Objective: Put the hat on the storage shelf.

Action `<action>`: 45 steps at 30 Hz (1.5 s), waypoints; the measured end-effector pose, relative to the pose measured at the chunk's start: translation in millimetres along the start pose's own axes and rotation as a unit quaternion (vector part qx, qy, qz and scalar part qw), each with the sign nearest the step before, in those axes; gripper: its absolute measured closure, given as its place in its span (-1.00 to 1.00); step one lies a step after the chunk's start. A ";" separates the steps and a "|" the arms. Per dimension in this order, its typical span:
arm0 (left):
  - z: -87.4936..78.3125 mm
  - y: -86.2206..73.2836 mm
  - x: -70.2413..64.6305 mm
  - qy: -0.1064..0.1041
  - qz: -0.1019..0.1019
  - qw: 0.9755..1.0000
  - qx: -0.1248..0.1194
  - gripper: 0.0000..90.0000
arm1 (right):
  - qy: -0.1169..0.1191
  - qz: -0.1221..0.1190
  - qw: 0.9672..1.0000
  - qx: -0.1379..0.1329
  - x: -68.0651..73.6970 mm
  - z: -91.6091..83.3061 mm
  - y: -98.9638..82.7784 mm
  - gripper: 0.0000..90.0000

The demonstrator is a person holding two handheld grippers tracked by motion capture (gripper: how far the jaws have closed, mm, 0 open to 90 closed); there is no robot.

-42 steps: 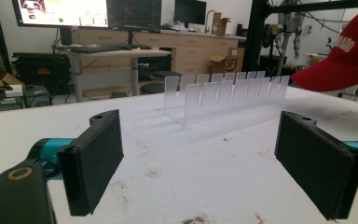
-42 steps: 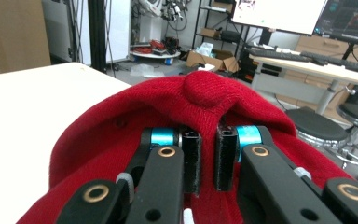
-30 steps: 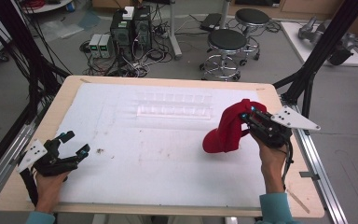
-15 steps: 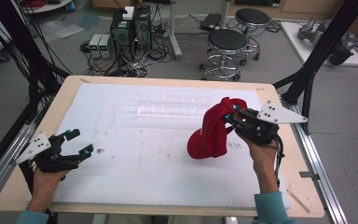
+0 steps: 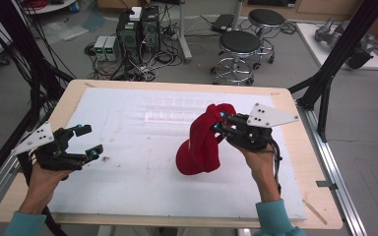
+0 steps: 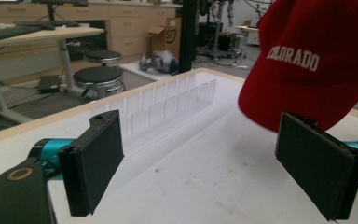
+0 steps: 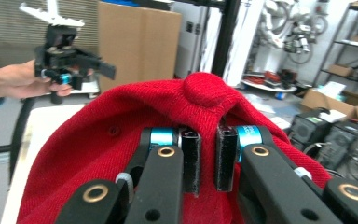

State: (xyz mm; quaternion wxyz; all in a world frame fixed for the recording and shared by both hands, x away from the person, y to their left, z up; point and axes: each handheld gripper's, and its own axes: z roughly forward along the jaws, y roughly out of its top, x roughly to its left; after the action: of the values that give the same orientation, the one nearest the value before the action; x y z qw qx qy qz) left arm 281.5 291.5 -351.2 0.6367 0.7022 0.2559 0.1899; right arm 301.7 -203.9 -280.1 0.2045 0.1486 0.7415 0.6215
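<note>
So the right gripper (image 5: 220, 121) has a red cap (image 5: 202, 142) pinched by the top of its crown, jaws squeezed nearly together on the fabric; in the right gripper view the two black jaws sit close side by side with red cloth bunched between them, right below the little button (image 7: 204, 88) on top of the cap. The cap hangs off the gripper above the middle-right of the white mat (image 5: 142, 162), brim end drooping down toward the mat; can't tell if the lowest edge touches it or not. The left gripper (image 5: 87, 141) is over at the left edge of the mat, well apart from the cap, jaws spread wide with nothing in them; from its own view you look between the two pads straight at the cap's front, white lettering reading COLORADO (image 6: 293, 58). A clear plastic rack (image 5: 177, 110) sits toward the far side of the mat, behind the cap; all on a wooden table (image 5: 295, 147).
</note>
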 end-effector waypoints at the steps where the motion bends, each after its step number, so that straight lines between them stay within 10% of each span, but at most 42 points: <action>1: 2.6 3.9 -2.0 -0.009 0.002 1.000 0.001 -0.66 | 0.006 -0.002 1.000 0.000 1.2 2.6 0.7 0.88; 14: 37.8 36.8 -16.6 -0.109 0.009 0.993 0.033 -0.73 | 0.063 -0.009 0.998 0.010 12.4 34.9 2.9 0.88; 19: 63.1 40.5 -20.2 -0.177 -0.003 0.983 0.041 -0.76 | 0.081 -0.009 0.997 0.014 14.6 46.2 2.7 0.88; 27: 93.0 47.2 -30.3 -0.211 0.010 0.976 0.045 -0.76 | 0.107 -0.010 0.994 0.019 18.5 57.7 2.1 0.88; 30: 102.2 46.8 -35.6 -0.250 0.005 0.967 0.040 -0.76 | 0.119 -0.013 0.993 0.016 21.7 62.4 1.8 0.88; 35: 116.1 45.1 -42.8 -0.268 0.010 0.962 0.055 -0.76 | 0.130 -0.013 0.991 0.009 25.3 67.2 2.9 0.88; 45: 125.3 51.8 -49.7 -0.279 0.014 0.958 0.058 -0.76 | 0.150 -0.027 0.988 0.018 30.6 75.7 3.1 0.88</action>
State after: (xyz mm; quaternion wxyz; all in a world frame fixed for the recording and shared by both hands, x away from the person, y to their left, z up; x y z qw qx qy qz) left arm 322.2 158.7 -311.6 0.6379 0.7669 0.0682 -0.0198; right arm 311.9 -123.6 -291.6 0.1051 0.0375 0.7784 0.6178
